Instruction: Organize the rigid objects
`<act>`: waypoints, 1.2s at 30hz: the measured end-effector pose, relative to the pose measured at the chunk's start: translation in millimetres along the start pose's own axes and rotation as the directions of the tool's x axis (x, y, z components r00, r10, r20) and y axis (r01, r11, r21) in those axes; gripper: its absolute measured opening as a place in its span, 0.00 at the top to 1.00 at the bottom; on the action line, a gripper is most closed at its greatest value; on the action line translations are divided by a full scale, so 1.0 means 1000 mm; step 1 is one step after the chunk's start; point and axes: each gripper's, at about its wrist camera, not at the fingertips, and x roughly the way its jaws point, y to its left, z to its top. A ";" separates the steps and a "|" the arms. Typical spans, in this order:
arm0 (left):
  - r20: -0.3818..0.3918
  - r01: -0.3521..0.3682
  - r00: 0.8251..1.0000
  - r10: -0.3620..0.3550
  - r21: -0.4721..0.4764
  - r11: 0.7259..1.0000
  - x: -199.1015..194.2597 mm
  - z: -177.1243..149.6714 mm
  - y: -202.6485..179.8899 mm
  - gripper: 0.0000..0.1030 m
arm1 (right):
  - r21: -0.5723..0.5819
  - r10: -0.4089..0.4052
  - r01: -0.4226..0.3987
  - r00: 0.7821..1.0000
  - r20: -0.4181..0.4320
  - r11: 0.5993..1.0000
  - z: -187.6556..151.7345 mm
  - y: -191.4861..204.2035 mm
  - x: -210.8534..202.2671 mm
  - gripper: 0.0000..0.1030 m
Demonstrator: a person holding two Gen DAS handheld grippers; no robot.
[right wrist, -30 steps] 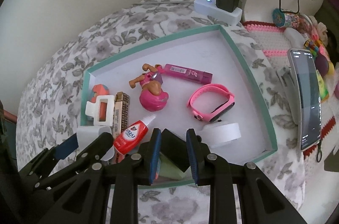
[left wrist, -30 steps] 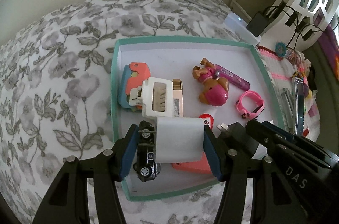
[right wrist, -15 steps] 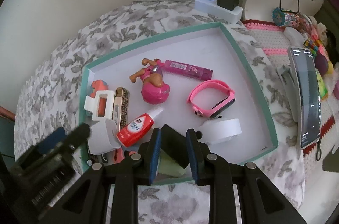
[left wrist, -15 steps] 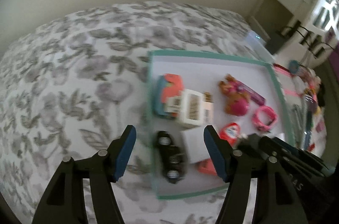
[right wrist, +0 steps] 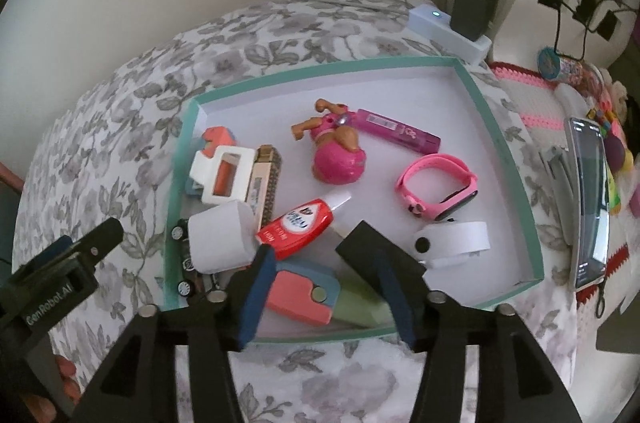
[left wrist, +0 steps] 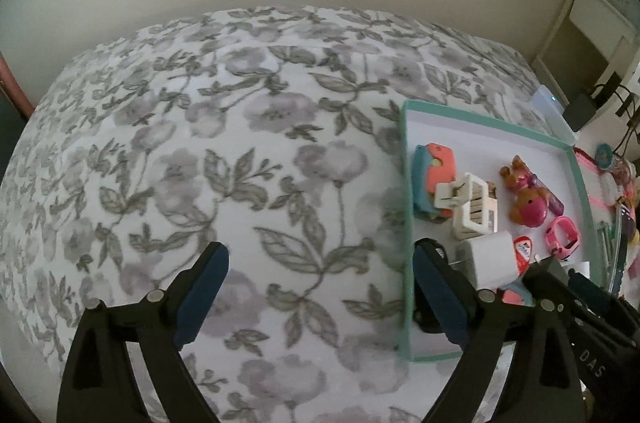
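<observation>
We are seeing two releases. The left gripper (left wrist: 320, 287) was clamped on the white block (right wrist: 220, 239) a second ago; now it is spread wide and empty, swinging away to the left over the floral bedspread (left wrist: 200, 143), with only its right finger overlapping the tray's near-left edge. The white block is lying inside the teal tray (right wrist: 320, 69) at its near-left corner, on top of the black toy car (right wrist: 184, 263) and touching the red glue bottle (right wrist: 296, 227).

The right gripper (right wrist: 326, 299) was pinched narrow on the black block (right wrist: 368, 243); its jaws are now standing wide apart, and the block is leaning against the inner face of the right finger. We are judging it released, though contact on that side cannot be ruled out. It is resting at the tray's near edge over a pale green piece.

So both held items are reading as placed in the tray, and that part of the task looks done.

Materials:
- The tray is shallow, stiff card-like, with a white floor and a teal rim.
- The white block is smooth, matte, with rounded edges.
- The black block is hard, sharp-cornered, matte.
- The glue bottle is glossy plastic with a white nozzle.
- The pink watch band (right wrist: 440, 183) is looking rubbery, curled in a loop.
- The bedspread is soft and cushiony.
</observation>
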 end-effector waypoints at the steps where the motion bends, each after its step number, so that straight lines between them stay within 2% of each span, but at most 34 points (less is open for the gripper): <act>1: 0.001 -0.004 1.000 0.004 0.002 1.000 -0.002 -0.001 0.001 0.09 | -0.006 0.001 -0.001 1.000 0.002 1.000 -0.001 0.002 0.000 0.38; 6: 0.021 -0.012 1.000 0.012 -0.006 1.000 -0.011 -0.010 0.015 0.09 | -0.014 0.017 -0.017 1.000 0.014 1.000 -0.009 0.007 -0.003 0.25; 11: 0.018 0.005 1.000 -0.004 -0.040 0.999 -0.015 -0.019 0.028 0.09 | -0.021 0.016 -0.015 1.000 0.023 1.000 -0.016 0.010 -0.006 0.15; 14: 0.015 0.002 1.000 -0.002 -0.041 0.999 -0.017 -0.025 0.030 0.09 | -0.017 0.019 -0.019 0.999 0.029 1.000 -0.020 0.010 -0.010 0.11; 18: 0.010 -0.006 1.000 0.006 -0.030 1.000 -0.020 -0.032 0.030 0.09 | -0.020 0.023 -0.022 0.999 0.042 1.000 -0.026 0.011 -0.014 0.01; 26: 0.037 -0.021 0.999 0.023 -0.052 0.998 -0.032 -0.042 0.039 0.09 | -0.027 0.013 -0.011 0.998 0.067 1.000 -0.037 0.011 -0.022 0.00; 36: 0.056 -0.053 0.997 0.053 -0.009 0.999 -0.044 -0.048 0.035 0.09 | -0.054 0.020 -0.015 0.995 0.098 0.998 -0.047 0.015 -0.035 0.00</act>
